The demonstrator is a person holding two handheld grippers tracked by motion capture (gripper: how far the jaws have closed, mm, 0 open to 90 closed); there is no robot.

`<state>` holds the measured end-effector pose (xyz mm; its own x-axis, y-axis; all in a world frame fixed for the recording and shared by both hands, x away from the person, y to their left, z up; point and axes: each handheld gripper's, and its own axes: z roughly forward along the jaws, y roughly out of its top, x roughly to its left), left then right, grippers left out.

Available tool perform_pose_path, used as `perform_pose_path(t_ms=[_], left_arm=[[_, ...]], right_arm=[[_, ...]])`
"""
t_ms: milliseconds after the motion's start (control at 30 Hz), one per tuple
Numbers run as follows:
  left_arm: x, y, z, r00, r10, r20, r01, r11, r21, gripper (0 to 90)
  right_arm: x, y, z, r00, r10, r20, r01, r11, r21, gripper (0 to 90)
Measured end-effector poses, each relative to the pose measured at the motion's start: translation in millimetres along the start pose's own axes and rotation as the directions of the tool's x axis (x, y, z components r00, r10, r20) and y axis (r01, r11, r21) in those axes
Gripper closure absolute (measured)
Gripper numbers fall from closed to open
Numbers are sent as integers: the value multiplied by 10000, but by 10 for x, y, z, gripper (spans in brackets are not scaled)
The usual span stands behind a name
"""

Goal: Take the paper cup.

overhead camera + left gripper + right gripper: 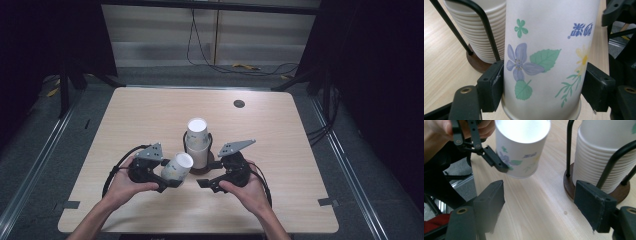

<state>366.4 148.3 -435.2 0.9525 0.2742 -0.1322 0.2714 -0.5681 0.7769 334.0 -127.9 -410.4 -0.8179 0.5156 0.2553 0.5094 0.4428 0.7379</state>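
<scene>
The left gripper (169, 181) is seen clamped on a flowered paper cup (177, 167), tilted with its mouth toward the stack of cups (198, 142); the right gripper (206, 183), jaws parted and empty, is held just beside it.

Lab or recording studio, not a home. Bare light-wood table (150, 115) with a cable grommet (239, 104) stands alone on grey carpet (45, 155). Black curtains (380, 75) hang dark on both sides. Metal floor rails (350, 165) run along the table's left and right. Loose cables (235, 65) trail over the floor by the pale back wall (160, 35). Tape marks (326, 202) sit at the table's near corners. No household furniture in sight.
</scene>
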Motion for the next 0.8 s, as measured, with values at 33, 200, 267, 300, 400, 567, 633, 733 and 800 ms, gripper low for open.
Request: perform_pose_path(t_ms=[33,200,267,300,400,567,633,733,800], left_arm=[[13,-2,4,10000,-23,-24,24,10000,61,275],[58,15,20,9998,17,-183,-10,9992,406,276],[63,43,34,9996,200,-196,-187,9977,650,277],[56,56,40,9994,278,-226,-260,9967,766,277],[31,68,66,9993,355,-98,-347,9967,732,277],[-19,68,149,9970,777,23,-772,9871,1399,278],[-50,73,177,9953,955,126,-963,9832,1549,278],[-71,86,199,9948,994,226,-1017,9821,1584,278],[-82,89,217,9938,1088,227,-1111,9798,1660,278]], right_arm=[[1,1,9,10000,-46,16,46,10000,79,239],[-4,6,45,9999,-128,-29,129,9993,360,233],[-2,9,61,9998,-148,-144,155,9985,520,239],[-1,10,67,9997,-179,-163,188,9983,555,236],[3,23,74,9996,-211,-183,223,9975,666,232],[-3,24,92,9993,-322,-186,337,9953,903,189],[-3,17,109,9995,-269,-184,288,9932,1126,167],[9,7,134,9995,-287,-142,304,9898,1393,139],[10,4,145,9991,-374,-176,395,9886,1450,147]])
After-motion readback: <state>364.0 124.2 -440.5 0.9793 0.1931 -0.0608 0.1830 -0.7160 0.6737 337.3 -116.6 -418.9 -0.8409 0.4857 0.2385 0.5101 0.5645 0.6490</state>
